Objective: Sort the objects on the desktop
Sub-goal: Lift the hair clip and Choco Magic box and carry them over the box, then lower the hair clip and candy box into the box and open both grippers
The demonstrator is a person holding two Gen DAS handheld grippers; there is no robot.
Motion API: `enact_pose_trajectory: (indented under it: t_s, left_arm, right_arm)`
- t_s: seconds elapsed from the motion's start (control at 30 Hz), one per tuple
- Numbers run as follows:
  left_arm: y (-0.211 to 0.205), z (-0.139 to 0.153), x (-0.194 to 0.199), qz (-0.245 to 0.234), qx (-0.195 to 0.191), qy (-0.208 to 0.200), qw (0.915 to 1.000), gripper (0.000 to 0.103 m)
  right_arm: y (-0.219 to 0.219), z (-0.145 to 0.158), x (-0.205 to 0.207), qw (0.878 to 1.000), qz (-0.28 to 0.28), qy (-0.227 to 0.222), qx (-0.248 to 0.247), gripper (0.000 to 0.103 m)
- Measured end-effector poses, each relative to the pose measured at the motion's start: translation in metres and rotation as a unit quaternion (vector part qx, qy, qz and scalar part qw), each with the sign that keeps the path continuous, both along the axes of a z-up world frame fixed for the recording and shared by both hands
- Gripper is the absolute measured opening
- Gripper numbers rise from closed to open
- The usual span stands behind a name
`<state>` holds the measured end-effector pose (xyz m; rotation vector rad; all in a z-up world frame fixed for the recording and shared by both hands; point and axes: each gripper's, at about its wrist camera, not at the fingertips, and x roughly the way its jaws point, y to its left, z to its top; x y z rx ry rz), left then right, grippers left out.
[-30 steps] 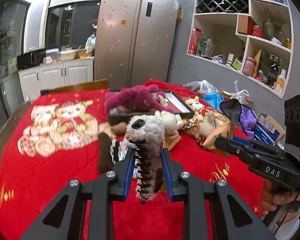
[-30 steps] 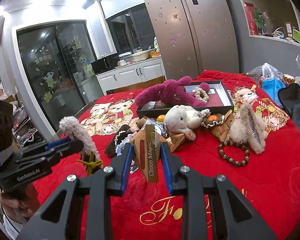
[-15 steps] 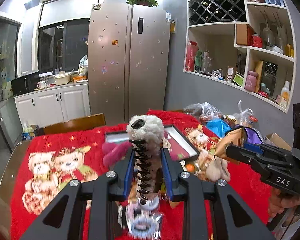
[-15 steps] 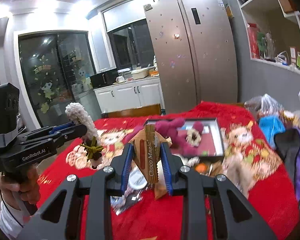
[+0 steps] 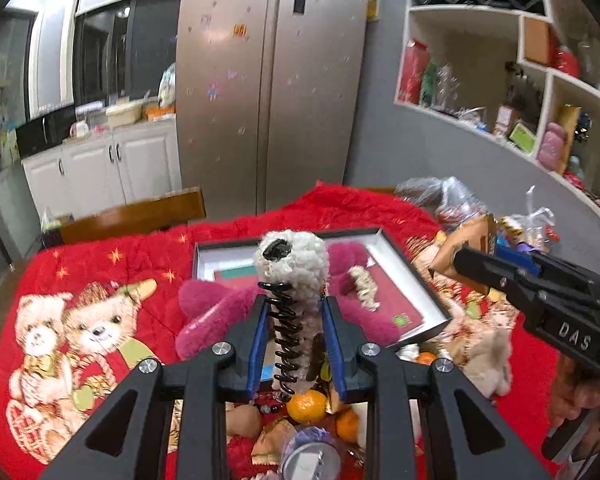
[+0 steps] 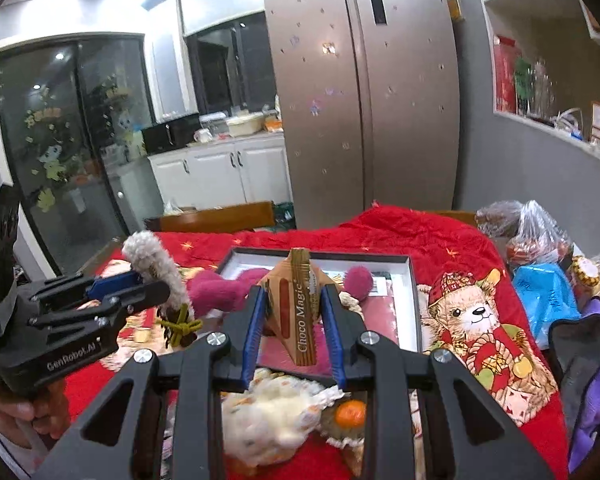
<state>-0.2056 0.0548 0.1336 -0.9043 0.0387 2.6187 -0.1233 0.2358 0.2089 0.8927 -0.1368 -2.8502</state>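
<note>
Right wrist, box (image 6: 416, 300) holding pink plush (image 6: 220, 286)

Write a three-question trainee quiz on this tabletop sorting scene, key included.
1. True or false: the right claw grips a Choco Magic packet.
2. What does the left claw hold? A) orange B) fluffy hair claw clip C) bead bracelet
3. Fill in: a magenta plush toy lies partly in the shallow ____.

Key: 1 true; 2 B; 3 box.
</note>
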Motion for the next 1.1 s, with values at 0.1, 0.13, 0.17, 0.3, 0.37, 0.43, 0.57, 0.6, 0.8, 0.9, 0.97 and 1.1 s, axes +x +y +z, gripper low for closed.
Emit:
enact_pose_trajectory:
  t_s: [0.1, 0.13, 0.17, 0.3, 0.37, 0.43, 0.57, 0.6, 0.8, 0.9, 0.97, 1.1]
  left_arm:
    - [0.004, -0.014, -0.013, 0.007, -0.015, -0.003, 0.9999, 0.027]
    - [0.004, -0.018, -0.016, 0.009, -0.018, -0.002, 0.9998, 0.027]
    - [0.003, -0.021, -0.019, 0.011, -0.020, -0.003, 0.9997, 0.027]
    - [0.001, -0.032, -0.034, 0.015, -0.023, -0.005, 0.9996, 0.027]
    - [0.001, -0.037, -0.041, 0.016, -0.023, -0.001, 0.9996, 0.027]
    - [0.003, -0.044, -0.045, 0.009, -0.026, -0.005, 0.9996, 0.027]
    - [0.006, -0.060, -0.049, -0.002, -0.032, -0.013, 0.9994, 0.027]
    - [0.007, -0.061, -0.049, 0.000, -0.035, -0.012, 0.9993, 0.027]
    - [0.007, -0.060, -0.048, -0.002, -0.032, -0.011, 0.9994, 0.027]
    - [0.005, -0.060, -0.050, -0.002, -0.027, -0.013, 0.9996, 0.027]
    - [0.005, -0.060, -0.050, -0.003, -0.025, -0.012, 0.9996, 0.027]
    - [0.005, -0.060, -0.050, -0.004, -0.027, -0.011, 0.9996, 0.027]
  right_arm:
    - [0.011, -0.021, -0.022, 1.000, -0.008, -0.016, -0.004, 0.029]
    - [0.015, -0.028, -0.027, 1.000, -0.011, -0.020, -0.006, 0.029]
    - [0.021, -0.036, -0.033, 1.000, -0.014, -0.026, -0.010, 0.029]
    - [0.040, -0.062, -0.053, 0.998, -0.029, -0.045, -0.017, 0.029]
    - [0.046, -0.074, -0.065, 0.998, -0.035, -0.059, -0.003, 0.029]
    - [0.053, -0.083, -0.073, 0.997, -0.041, -0.069, -0.011, 0.029]
    - [0.059, -0.103, -0.081, 0.995, -0.041, -0.095, -0.012, 0.029]
    - [0.059, -0.108, -0.083, 0.994, -0.042, -0.100, -0.010, 0.029]
    - [0.053, -0.127, -0.087, 0.991, -0.038, -0.125, -0.005, 0.029]
    - [0.052, -0.132, -0.089, 0.991, -0.039, -0.130, -0.001, 0.029]
    - [0.053, -0.134, -0.090, 0.990, -0.041, -0.132, 0.000, 0.029]
    - [0.054, -0.139, -0.092, 0.989, -0.045, -0.138, 0.000, 0.029]
